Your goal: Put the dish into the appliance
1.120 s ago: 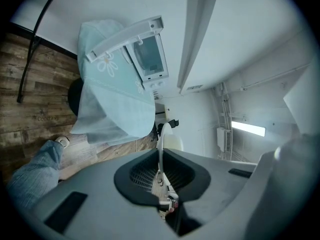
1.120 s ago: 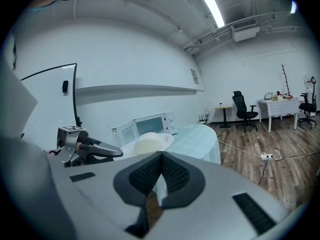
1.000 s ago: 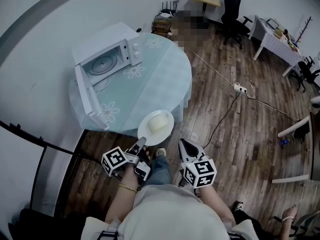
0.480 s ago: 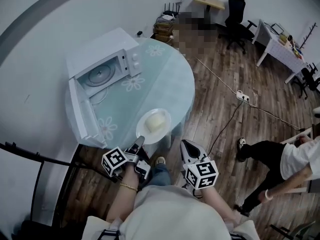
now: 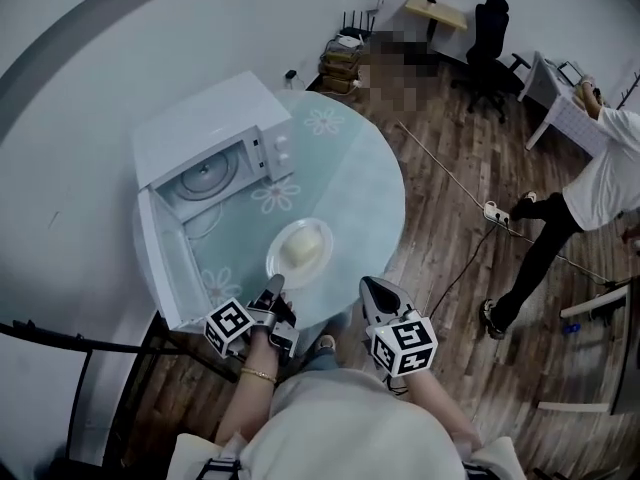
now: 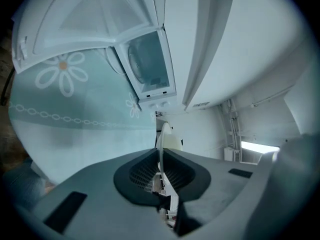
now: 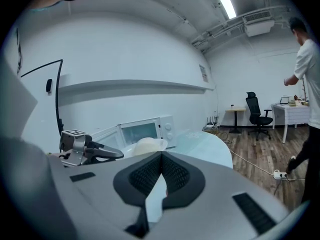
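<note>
A white plate (image 5: 300, 250) carrying a pale mound of food hangs over the near part of the round table (image 5: 355, 173), which has a light green flowered cloth. My left gripper (image 5: 275, 285) is shut on the plate's near rim; in the left gripper view the plate (image 6: 163, 136) stands edge-on between the pads. The white microwave (image 5: 215, 148) sits at the table's far left, its door (image 5: 165, 258) swung open toward me and the turntable showing inside. My right gripper (image 5: 369, 286) hovers just right of the plate, shut and empty; its view shows the plate (image 7: 147, 145) and the microwave (image 7: 142, 131).
A person (image 5: 590, 193) walks across the wood floor at the right, near a power strip and cable (image 5: 497, 211). An office chair (image 5: 490, 28), desks and a stack of items (image 5: 345, 53) stand at the back. A black rail (image 5: 90, 343) runs at the left.
The plate in my left gripper has moved forward, from the table's near edge to over the cloth. A person has walked in at the right. The right gripper has kept beside it.
</note>
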`<state>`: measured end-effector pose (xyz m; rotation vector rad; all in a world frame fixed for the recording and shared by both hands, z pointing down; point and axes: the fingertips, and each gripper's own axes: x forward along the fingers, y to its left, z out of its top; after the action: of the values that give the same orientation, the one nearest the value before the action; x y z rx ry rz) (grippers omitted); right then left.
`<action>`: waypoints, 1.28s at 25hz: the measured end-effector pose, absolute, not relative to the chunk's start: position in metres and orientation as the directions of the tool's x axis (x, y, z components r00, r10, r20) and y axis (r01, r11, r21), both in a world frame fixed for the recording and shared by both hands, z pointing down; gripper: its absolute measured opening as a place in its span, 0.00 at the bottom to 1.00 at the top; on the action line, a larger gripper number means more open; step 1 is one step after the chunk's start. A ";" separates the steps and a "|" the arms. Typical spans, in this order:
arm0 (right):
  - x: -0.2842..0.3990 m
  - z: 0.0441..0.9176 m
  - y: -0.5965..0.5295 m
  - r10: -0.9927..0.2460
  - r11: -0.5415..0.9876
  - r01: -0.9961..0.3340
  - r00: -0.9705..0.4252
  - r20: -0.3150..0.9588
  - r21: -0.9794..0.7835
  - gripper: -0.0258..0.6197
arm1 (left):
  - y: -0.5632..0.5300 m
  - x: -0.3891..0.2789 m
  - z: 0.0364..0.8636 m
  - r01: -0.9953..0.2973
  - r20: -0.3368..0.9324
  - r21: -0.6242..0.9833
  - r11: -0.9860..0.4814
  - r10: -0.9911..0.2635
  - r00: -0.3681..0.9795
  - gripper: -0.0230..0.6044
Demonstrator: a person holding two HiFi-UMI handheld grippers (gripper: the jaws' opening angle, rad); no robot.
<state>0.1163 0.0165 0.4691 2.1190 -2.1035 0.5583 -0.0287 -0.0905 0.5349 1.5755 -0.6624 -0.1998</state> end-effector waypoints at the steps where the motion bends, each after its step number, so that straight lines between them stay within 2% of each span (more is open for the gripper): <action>1: 0.118 0.468 0.008 -0.944 -0.030 -0.984 -0.030 0.329 -0.178 0.05 | -0.098 -0.028 0.535 -0.292 0.260 0.956 0.023 -0.527 0.809 0.09; 15: 0.120 0.472 -0.108 -0.935 0.081 -0.982 -0.134 0.327 -0.173 0.05 | -0.195 -0.043 0.551 -0.282 0.272 0.955 0.092 -0.650 0.709 0.09; 32: 0.093 0.478 -0.183 -0.891 0.238 -0.955 -0.287 0.352 -0.177 0.05 | -0.261 -0.074 0.572 -0.263 0.301 0.948 0.180 -0.778 0.551 0.09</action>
<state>0.0926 -0.1831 0.4780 1.7560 -2.3261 0.5358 -0.0742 -0.2607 0.5716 1.3866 -0.9779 -0.4614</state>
